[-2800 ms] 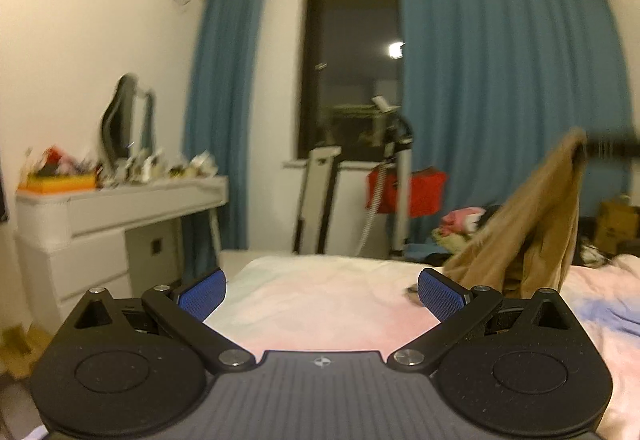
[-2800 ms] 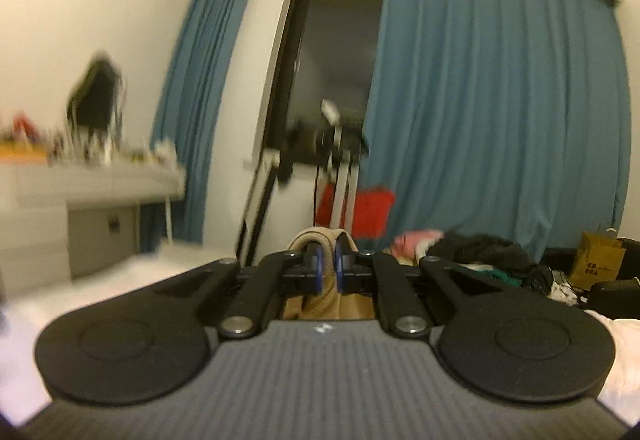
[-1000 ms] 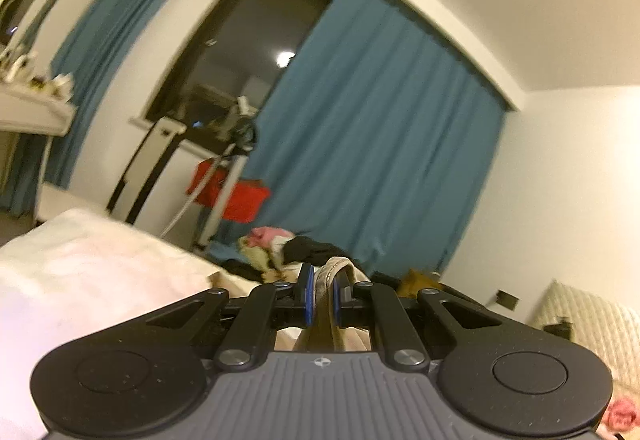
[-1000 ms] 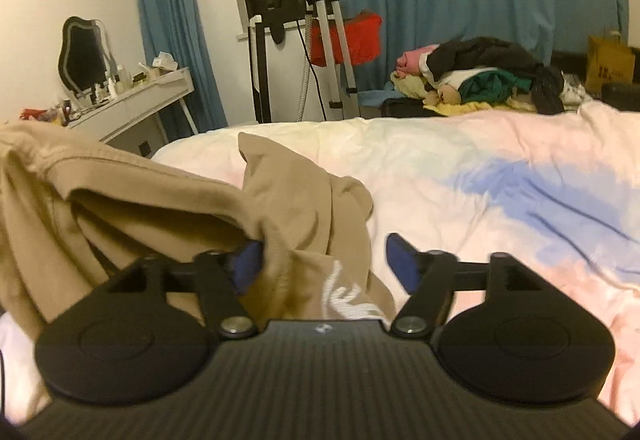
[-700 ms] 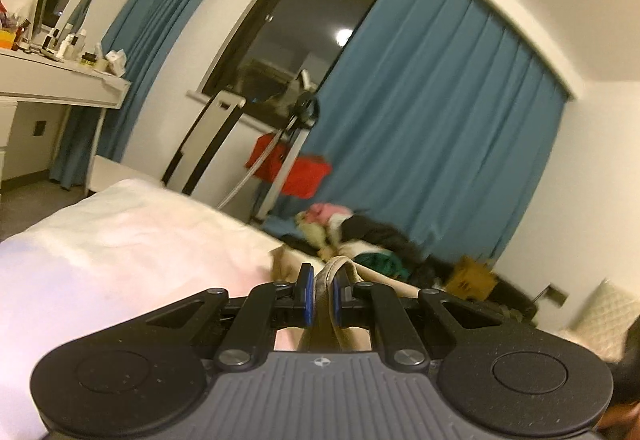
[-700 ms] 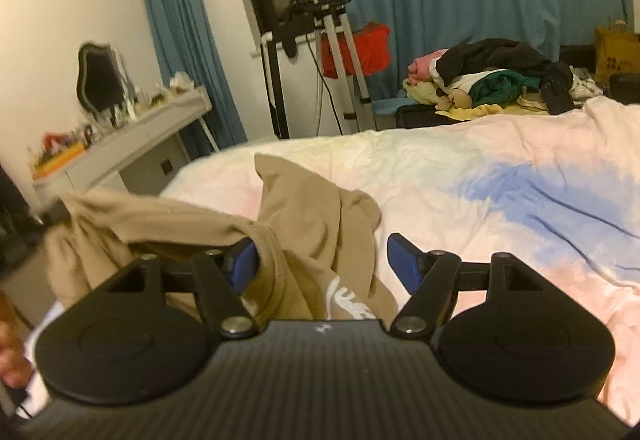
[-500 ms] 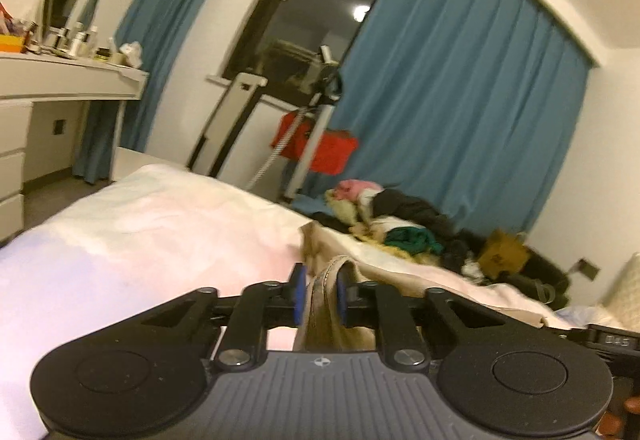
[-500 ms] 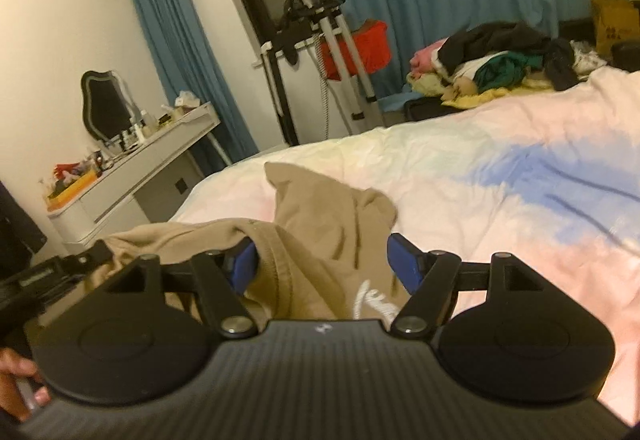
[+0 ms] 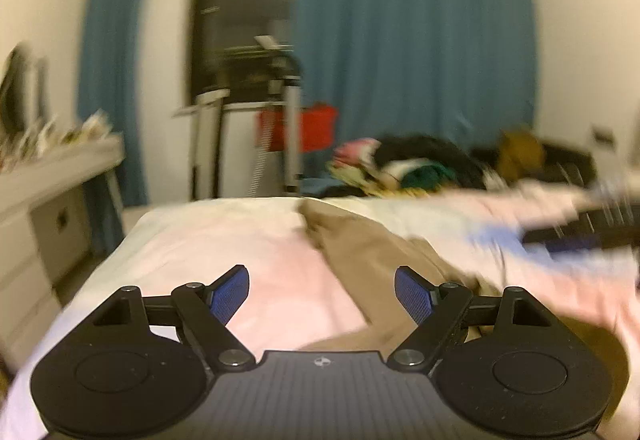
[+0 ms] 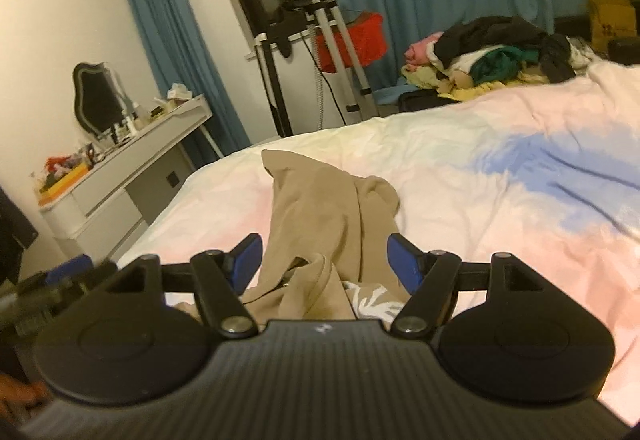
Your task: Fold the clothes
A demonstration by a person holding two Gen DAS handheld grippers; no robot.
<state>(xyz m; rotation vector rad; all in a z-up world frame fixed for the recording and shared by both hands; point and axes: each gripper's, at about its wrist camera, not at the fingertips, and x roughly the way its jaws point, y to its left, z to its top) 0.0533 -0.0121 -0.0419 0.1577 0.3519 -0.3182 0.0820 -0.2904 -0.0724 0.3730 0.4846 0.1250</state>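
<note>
Tan garment lies crumpled on the bed, running from 6 toward 12 o'clock in the right wrist view; soft, light, floppy, so best pinched at a hem or corner. Left gripper jaws are opening with nothing between them, whereas a second ago they clamped the fabric. Right gripper is released, straddling the cloth as before.

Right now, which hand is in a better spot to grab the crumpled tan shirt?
Probably the right. The right hand-held gripper is open with the tan cotton shirt bunched between its blue pads. The left hand-held gripper is opening over bare pink bedsheet, with the shirt off to one side.
</note>
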